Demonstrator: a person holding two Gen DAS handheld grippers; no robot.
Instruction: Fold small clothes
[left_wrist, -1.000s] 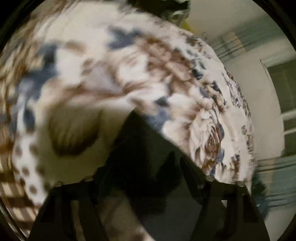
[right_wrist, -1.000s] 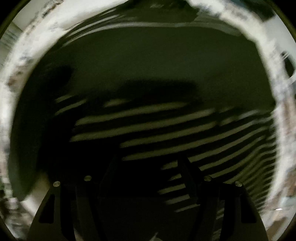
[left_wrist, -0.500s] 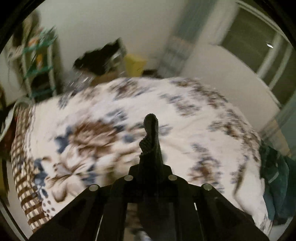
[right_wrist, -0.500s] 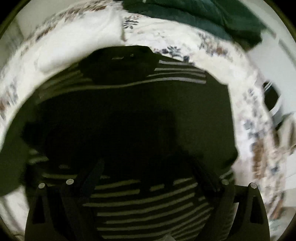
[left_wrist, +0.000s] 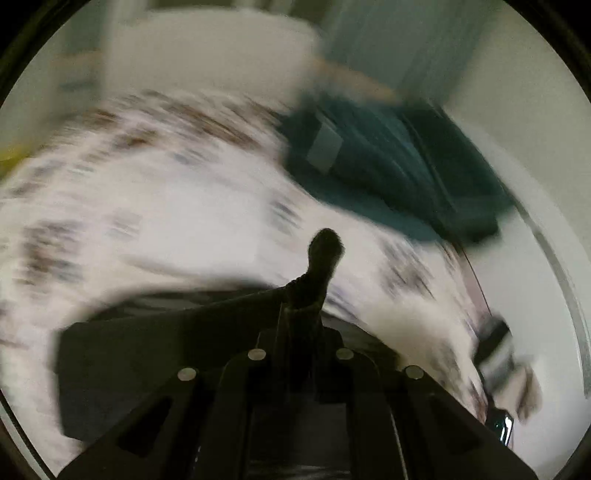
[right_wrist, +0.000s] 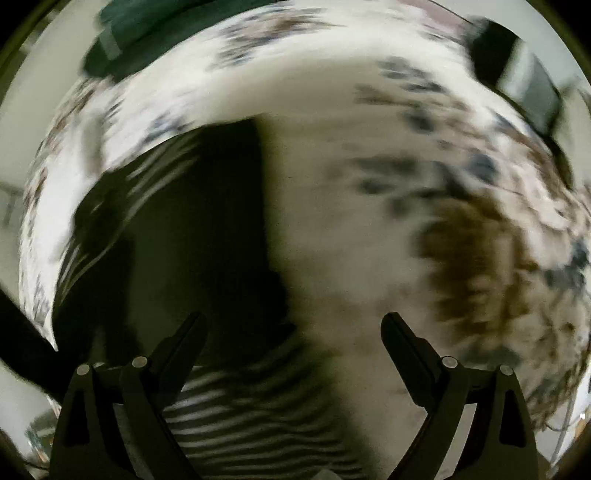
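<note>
- Left tongs (left_wrist: 301, 325) were pressed together, pinching a twisted bit of the dark striped garment (left_wrist: 177, 347); a fabric nub stuck up past the tips.
- In the left wrist view the garment hung and spread low-left of the tongs, over the floral bedspread (left_wrist: 166, 206).
- Right tongs (right_wrist: 293, 332) were spread wide with nothing between the fingers; the garment (right_wrist: 192, 229) lay on the bed just ahead and left of them, its striped part under the left finger.
- The garment's right edge ran roughly straight up the middle of the right wrist view; bare bedspread (right_wrist: 369, 240) lay to the right of it.
- Teal clothes pile (left_wrist: 388, 162) sat at the far side of the bed, well apart from the garment.
- A dark boxy object (right_wrist: 517, 77) sat near the bed's far right edge; too blurred to identify.
- Both views were heavily motion-blurred.
- Versus 0.5 s earlier: the left view had swung toward the teal pile, grip unchanged; the right tongs, then spread over the middle of the garment, now sat at its right edge with more bedspread showing.
</note>
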